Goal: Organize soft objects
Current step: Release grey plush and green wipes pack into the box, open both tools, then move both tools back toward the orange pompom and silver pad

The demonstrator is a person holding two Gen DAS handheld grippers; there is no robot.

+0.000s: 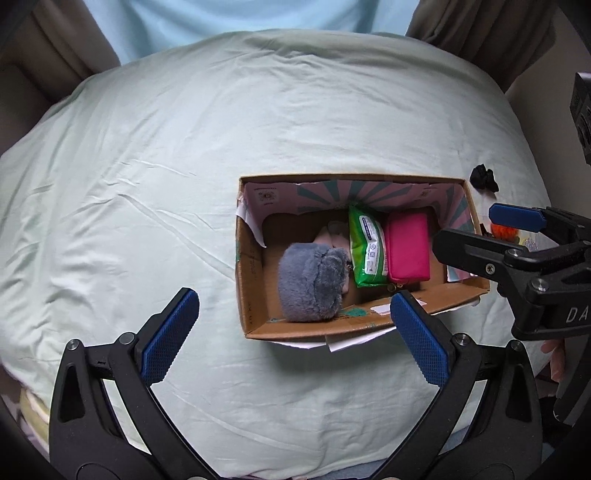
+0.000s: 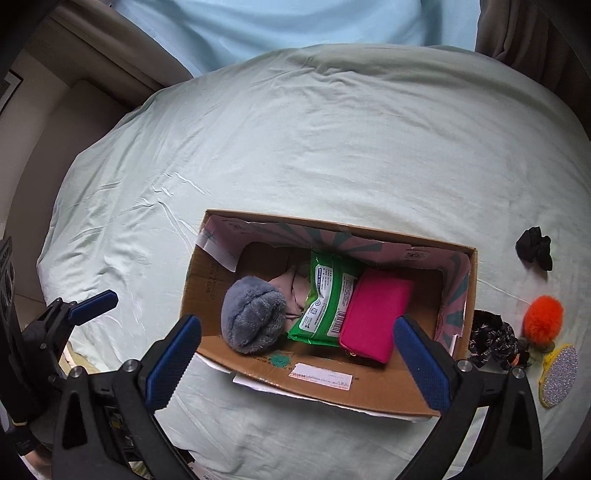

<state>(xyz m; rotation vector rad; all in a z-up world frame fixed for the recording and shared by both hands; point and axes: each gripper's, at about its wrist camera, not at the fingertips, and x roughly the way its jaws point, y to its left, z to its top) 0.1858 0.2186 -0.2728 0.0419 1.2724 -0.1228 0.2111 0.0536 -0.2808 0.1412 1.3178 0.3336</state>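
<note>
An open cardboard box (image 1: 251,266) (image 2: 369,391) lies on the pale green bed sheet (image 1: 147,184). Inside it sit a grey fluffy item (image 1: 310,284) (image 2: 253,321), a green wipes pack (image 1: 367,247) (image 2: 325,299), a pink pouch (image 1: 408,247) (image 2: 376,314) and a pale pink cloth (image 2: 291,288). My left gripper (image 1: 295,332) hangs open above the box's near left corner, holding nothing. Above the box's near wall my right gripper (image 2: 297,339) is open too, its blue pads empty. It also shows in the left wrist view, over the box's right end, as the right gripper (image 1: 465,227).
Right of the box on the sheet lie a black scrunchie (image 2: 533,249) (image 1: 484,177), an orange pom-pom (image 2: 545,317), a patterned dark scrunchie (image 2: 491,339) and a glittery oval piece (image 2: 559,373). Brown curtains (image 1: 480,33) hang behind the bed.
</note>
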